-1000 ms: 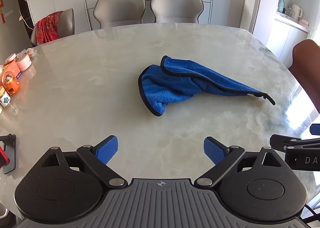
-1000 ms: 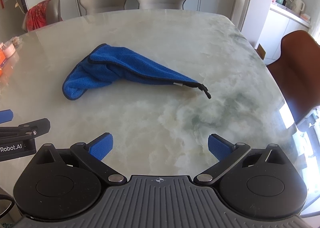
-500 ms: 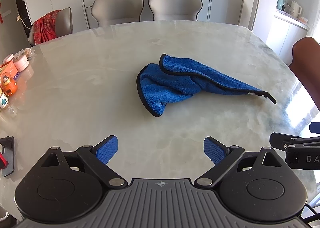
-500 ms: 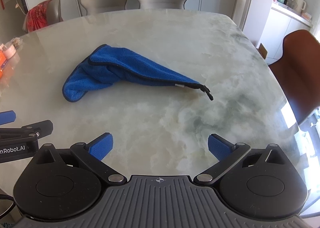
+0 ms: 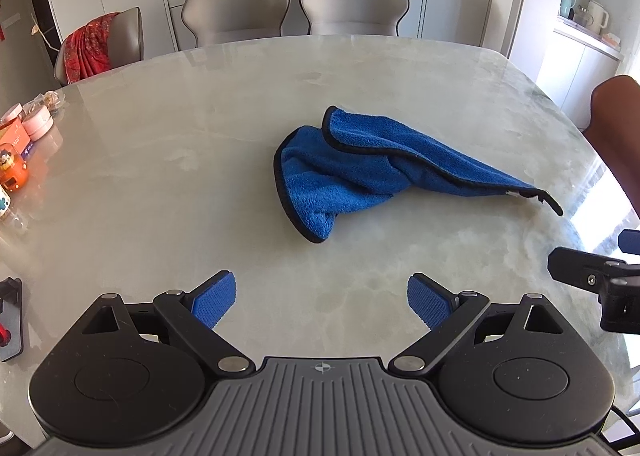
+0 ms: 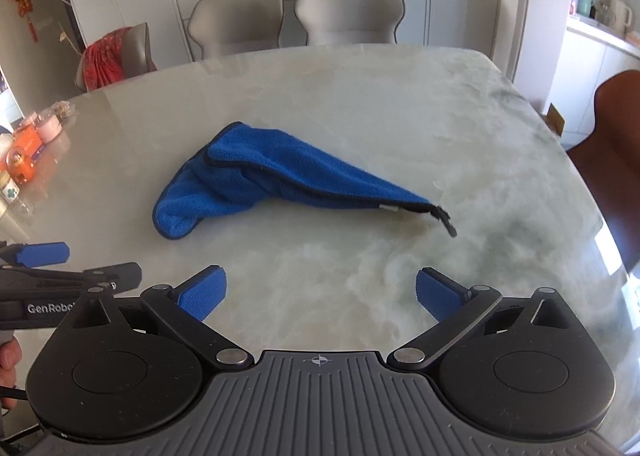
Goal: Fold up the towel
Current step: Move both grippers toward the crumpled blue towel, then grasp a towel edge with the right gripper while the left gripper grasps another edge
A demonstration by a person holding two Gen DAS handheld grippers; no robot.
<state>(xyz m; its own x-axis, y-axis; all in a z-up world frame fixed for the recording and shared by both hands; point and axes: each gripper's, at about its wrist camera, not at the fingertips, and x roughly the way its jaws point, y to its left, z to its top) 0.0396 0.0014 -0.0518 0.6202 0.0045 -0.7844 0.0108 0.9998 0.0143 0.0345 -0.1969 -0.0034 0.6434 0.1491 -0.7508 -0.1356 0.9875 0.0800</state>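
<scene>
It's a bright dining room: two pale chairs (image 5: 294, 4) stand at the far edge of a big marbled desk (image 5: 160, 144), a red cloth (image 5: 90, 48) hangs over a third chair, and small tubs and an orange toy (image 5: 14, 166) sit along the left edge.

The blue towel (image 5: 360, 168) lies bunched and twisted near the middle of the desk, one corner trailing out to the right (image 6: 446, 218).

Both tongs hover over the near part of the desk, well short of it: the left tongs (image 5: 320, 298) gape wide and hold nothing, and the right tongs (image 6: 320, 294) are spread just as wide and empty.

I'd say the folding hasn't begun; this is the approach. Next, each would need to pinch a black-piped edge or corner and draw the towel flat.
</scene>
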